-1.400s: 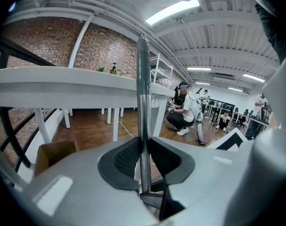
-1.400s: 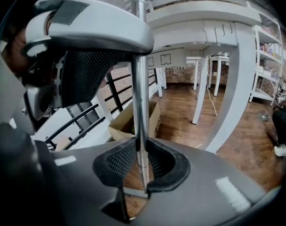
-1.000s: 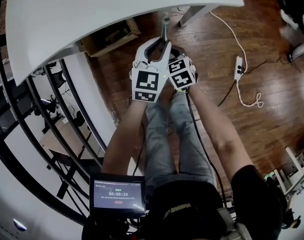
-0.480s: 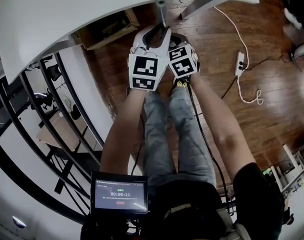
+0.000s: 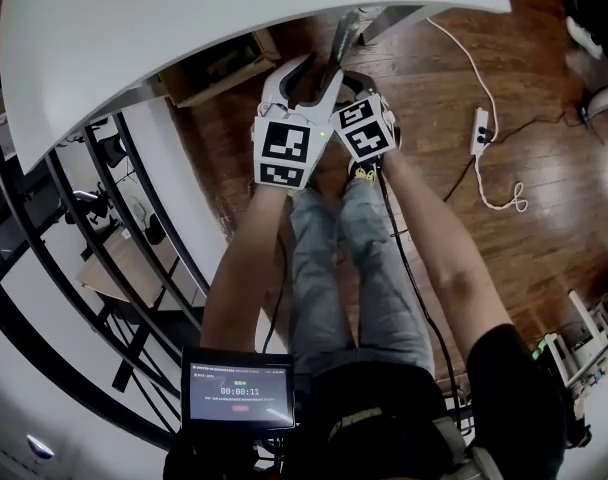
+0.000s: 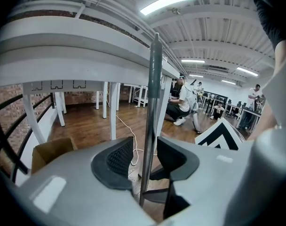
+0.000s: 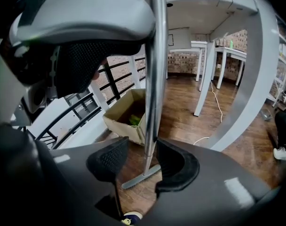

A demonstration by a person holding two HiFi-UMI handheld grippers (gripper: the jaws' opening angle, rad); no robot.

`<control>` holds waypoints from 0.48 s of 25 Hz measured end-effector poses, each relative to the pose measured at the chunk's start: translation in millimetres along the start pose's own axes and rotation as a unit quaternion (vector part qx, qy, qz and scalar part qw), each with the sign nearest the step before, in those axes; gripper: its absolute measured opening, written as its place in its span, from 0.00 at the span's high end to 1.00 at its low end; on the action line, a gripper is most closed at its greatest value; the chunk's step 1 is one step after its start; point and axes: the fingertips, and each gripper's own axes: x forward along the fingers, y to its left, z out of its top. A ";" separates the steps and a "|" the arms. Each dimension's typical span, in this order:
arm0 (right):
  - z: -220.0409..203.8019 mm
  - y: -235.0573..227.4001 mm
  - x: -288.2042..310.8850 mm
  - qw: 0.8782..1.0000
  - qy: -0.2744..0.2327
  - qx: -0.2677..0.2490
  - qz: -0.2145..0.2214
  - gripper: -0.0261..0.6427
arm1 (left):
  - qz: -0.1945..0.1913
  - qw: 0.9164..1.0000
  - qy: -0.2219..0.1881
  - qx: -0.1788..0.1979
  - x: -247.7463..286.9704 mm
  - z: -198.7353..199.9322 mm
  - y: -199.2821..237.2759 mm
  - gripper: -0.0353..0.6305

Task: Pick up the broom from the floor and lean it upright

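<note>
The broom stands upright, its grey metal handle running up past the white table's edge. My left gripper is open round the handle, with a gap showing at the left pad; its jaws have just been opening. My right gripper sits lower on the same handle, also open after just opening, the handle between its pads. The broom head rests on the wood floor. In the head view both grippers sit side by side at the handle.
The white table overhangs just ahead. A cardboard box sits under it, close to the broom head. A black railing runs at the left. A white power strip with its cable lies at the right. People are far off.
Both grippers' jaws stand wider round the handle than before. The handle's top has tipped to the right, toward the table edge. The hands have hardly shifted.
</note>
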 end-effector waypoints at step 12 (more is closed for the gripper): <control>13.4 -12.4 -31.1 0.997 -0.055 -0.044 -0.017 0.68 | 0.013 1.000 -0.001 -0.009 -26.2 -8.2 2.3 0.66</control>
